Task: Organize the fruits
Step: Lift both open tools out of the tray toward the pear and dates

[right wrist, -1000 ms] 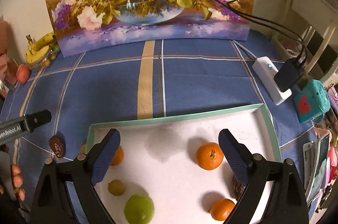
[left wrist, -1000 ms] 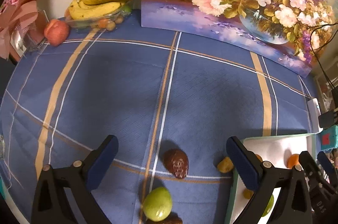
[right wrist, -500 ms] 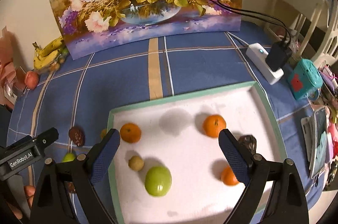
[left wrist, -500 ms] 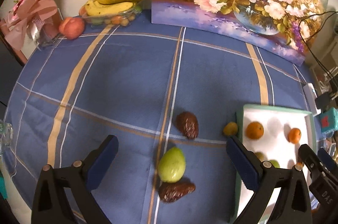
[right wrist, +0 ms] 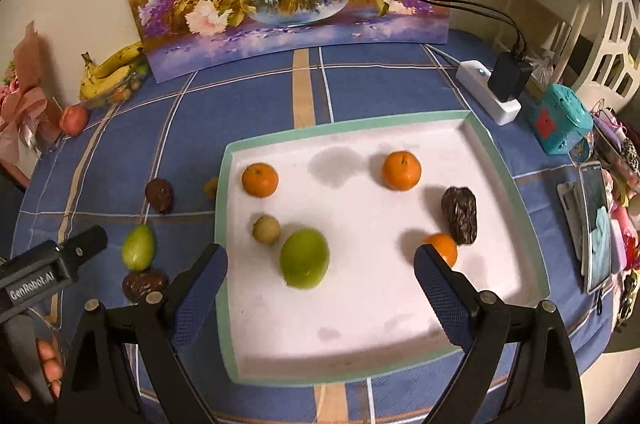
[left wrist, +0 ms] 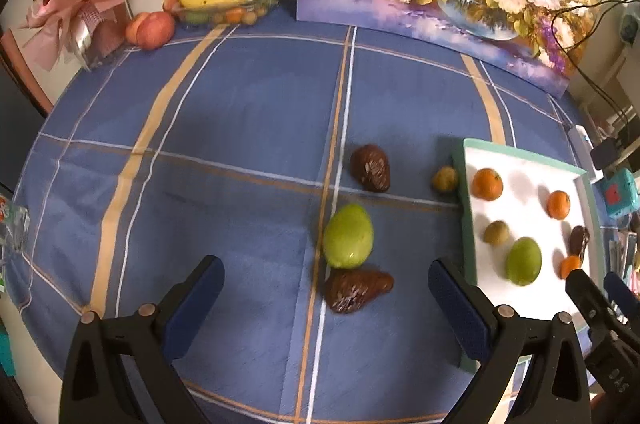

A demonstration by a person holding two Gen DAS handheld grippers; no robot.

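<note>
Tabletop (left wrist: 240, 127): blue plaid cloth. White tray (right wrist: 360, 344) at right side holds three oranges, green fruit (right wrist: 305, 258), small brown fruit, dark date. Outside tray on cloth: green pear (left wrist: 348, 236) touching dark date (left wrist: 356, 290); second date, small yellow fruit near tray edge. Left claw (left wrist: 326, 290): spread wide, empty. Right claw (right wrist: 320, 274): spread wide, empty, above tray.
</note>
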